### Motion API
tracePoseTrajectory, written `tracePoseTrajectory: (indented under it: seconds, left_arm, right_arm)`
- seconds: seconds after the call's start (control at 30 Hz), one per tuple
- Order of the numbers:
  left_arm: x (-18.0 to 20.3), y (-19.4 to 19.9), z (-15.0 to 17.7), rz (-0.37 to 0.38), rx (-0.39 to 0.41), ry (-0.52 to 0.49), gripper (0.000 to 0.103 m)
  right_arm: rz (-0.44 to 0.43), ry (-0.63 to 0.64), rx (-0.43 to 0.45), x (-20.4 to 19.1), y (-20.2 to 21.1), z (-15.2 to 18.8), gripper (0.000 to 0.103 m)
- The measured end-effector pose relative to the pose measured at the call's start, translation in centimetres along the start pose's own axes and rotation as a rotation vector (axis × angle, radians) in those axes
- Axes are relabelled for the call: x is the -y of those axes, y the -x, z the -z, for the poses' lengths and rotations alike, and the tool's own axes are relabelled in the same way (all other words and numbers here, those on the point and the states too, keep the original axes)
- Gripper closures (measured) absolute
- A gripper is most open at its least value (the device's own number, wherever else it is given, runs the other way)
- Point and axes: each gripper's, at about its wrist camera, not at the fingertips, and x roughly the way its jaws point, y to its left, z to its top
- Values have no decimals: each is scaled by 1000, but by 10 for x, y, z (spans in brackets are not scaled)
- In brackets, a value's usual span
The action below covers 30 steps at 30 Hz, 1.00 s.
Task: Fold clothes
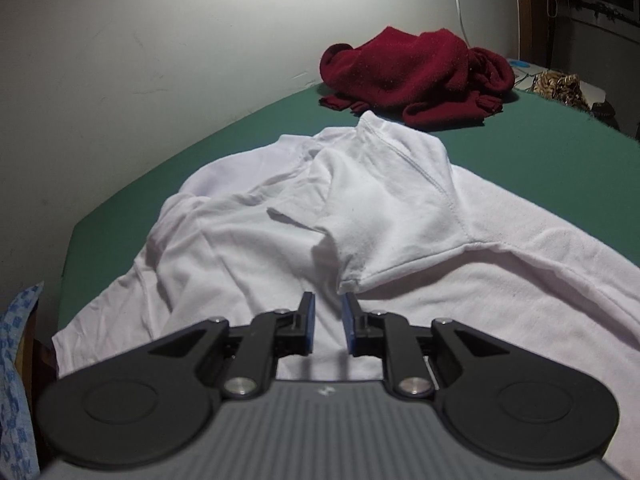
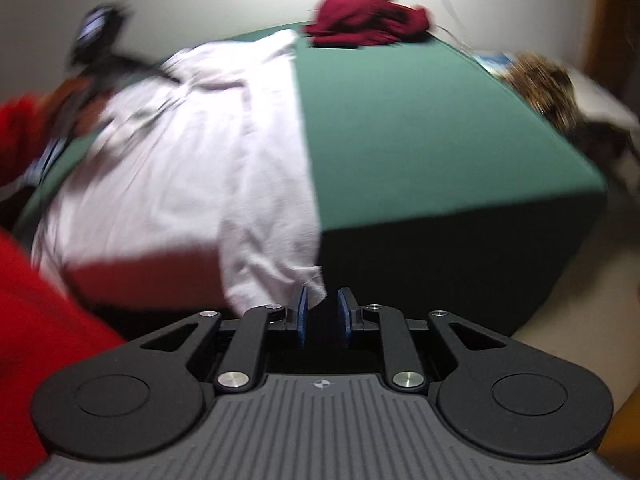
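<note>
a green table (image 1: pixel 540 152) against a pale wall (image 1: pixel 160 40), blue-patterned cloth (image 1: pixel 16 360) beside it.

Pale wall (image 1: pixel 160 40) behind green-covered table (image 1: pixel 520 152), brightly lit above.

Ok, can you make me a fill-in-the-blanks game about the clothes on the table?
1. The T-shirt spread out near the left gripper is ____.
2. The crumpled sweater farther back is dark ____.
3. Both garments lie on a ____ tabletop.
4. The right gripper has its jaws at a corner of the T-shirt that hangs over the table's ____.

Missing words: white; red; green; edge
</note>
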Motion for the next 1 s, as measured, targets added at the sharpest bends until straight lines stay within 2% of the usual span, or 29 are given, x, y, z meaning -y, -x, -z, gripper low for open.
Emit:
tracePoseTrajectory:
  seconds: [0.1, 0.17, 0.2, 0.23, 0.37, 0.43, 0.57, 0.6, 0.63, 0.67, 0.73, 0.8, 0.83, 0.87, 0.9, 1.0]
  left_arm:
    - [7, 15, -2, 33, 33, 5, 80]
    - [11, 20, -4, 51, 44, 11, 77]
    - [14, 18, -6, 56, 41, 14, 77]
    - [15, 15, -6, 56, 31, 20, 77]
    - [13, 9, 6, 58, -10, 29, 75]
    - [12, 5, 12, 56, -36, 36, 74]
    - [10, 6, 14, 75, -38, 65, 74]
    - [10, 7, 13, 83, -34, 70, 72]
    - [12, 8, 11, 91, -29, 71, 71]
    - [14, 9, 9, 99, -25, 71, 69]
    - [21, 9, 7, 109, -24, 58, 67]
    - [25, 9, 6, 116, -23, 48, 65]
    - [28, 10, 5, 120, -22, 43, 64]
    - [28, 10, 5, 121, -21, 45, 63]
    - [26, 11, 6, 118, -21, 54, 62]
    - [20, 12, 11, 111, -21, 90, 61]
  right_arm:
    - [-62, -141, 17, 14, -18, 2, 80]
    - [-102, -176, 2, 16, -28, 4, 78]
    - [-121, -183, -13, 17, -31, 5, 86]
    - [-139, -191, -27, 17, -33, 7, 101]
    - [-147, -53, -25, -5, -14, 15, 102]
    - [-109, -4, -61, -11, -7, 21, 103]
    - [-18, 65, -127, -12, -7, 34, 103]
    - [2, 73, -109, -12, -6, 35, 99]
    - [19, 73, -59, -12, -4, 33, 90]
    - [36, 72, -8, -13, -3, 30, 88]
    - [14, 51, 42, -11, -11, 21, 53]
    - [-28, 28, 65, -9, -26, 11, 50]
    - [-47, 15, 47, -6, -35, 8, 60]
    - [-66, -5, 20, -2, -42, 6, 74]
    - [-84, -20, 1, 1, -46, 6, 99]
    - [-102, 5, -34, 3, -40, 9, 98]
